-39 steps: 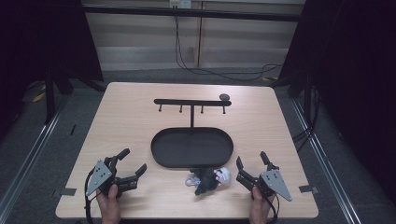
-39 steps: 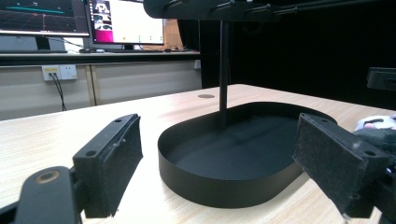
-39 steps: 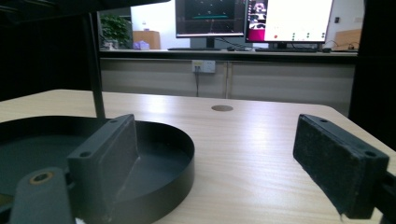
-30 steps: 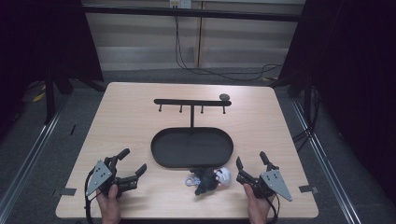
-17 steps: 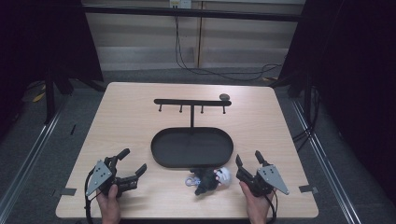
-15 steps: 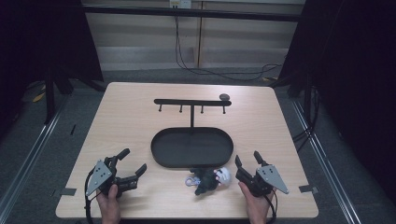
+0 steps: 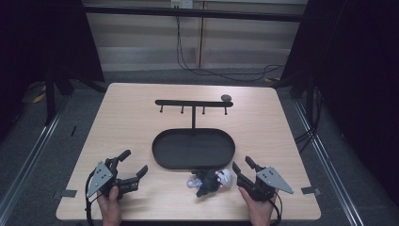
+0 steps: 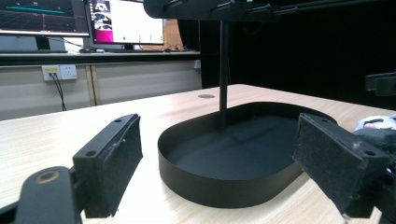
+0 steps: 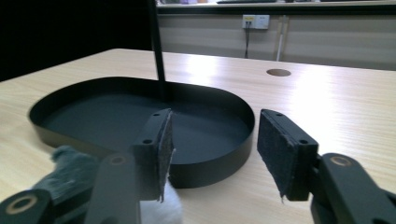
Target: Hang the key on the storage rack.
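Two grippers sit low in the frame, one in each of your hands. Your left gripper [image 7: 131,166] is wide open and holds nothing. Your right gripper [image 7: 243,167] is open too, empty, just right of the small fluffy toy [image 7: 208,181]. That toy lies at bottom middle, just below the black tray [image 7: 162,157].

One table [image 7: 141,122], and on it one black oval tray [image 7: 162,160] ahead of both claws. One T-shaped stand [image 7: 193,104] rises from the tray, four pegs under its bar. One small heap of dark and white fluffy things [image 7: 209,181] sits just left of the right claw [image 7: 242,170]; their number can't be told. Two claws: the left claw [image 7: 131,164] too, both parted.
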A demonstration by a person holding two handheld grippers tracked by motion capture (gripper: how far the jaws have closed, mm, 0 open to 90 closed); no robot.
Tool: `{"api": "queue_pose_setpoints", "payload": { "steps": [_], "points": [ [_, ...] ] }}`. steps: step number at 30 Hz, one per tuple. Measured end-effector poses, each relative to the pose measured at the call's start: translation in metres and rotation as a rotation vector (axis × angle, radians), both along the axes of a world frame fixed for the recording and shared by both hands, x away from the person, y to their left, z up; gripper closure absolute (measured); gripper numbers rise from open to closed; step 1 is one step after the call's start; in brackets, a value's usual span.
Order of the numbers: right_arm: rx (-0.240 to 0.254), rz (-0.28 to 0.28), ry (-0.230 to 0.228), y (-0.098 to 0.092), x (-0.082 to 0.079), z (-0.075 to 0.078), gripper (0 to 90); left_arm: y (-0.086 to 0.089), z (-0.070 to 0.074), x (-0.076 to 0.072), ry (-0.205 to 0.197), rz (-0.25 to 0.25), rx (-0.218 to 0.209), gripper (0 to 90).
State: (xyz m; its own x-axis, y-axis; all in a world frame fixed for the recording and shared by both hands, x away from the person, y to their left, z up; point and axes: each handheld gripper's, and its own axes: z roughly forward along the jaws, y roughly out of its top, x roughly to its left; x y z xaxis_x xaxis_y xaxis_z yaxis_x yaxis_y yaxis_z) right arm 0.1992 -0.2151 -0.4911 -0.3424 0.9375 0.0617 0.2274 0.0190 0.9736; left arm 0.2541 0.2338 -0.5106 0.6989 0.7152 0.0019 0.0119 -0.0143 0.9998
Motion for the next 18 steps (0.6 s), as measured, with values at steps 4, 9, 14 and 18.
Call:
{"api": "queue_pose_setpoints", "payload": {
  "steps": [4,9,14,18],
  "points": [
    [0.005,0.045,0.033,0.001,-0.002,0.004,44.0,0.000,0.000,0.000,0.001,0.001,0.000,15.2],
    [0.029,0.135,0.077,0.005,0.003,0.013,47.5,0.000,0.000,0.000,0.001,0.000,0.001,15.2],
    [-0.021,0.178,0.093,0.014,0.007,0.022,50.8,0.000,0.000,0.000,0.001,0.001,0.001,15.2],
    [-0.081,0.142,0.100,0.019,0.012,0.028,55.0,0.000,0.000,0.000,0.000,0.000,0.000,15.2]
  ]
}}
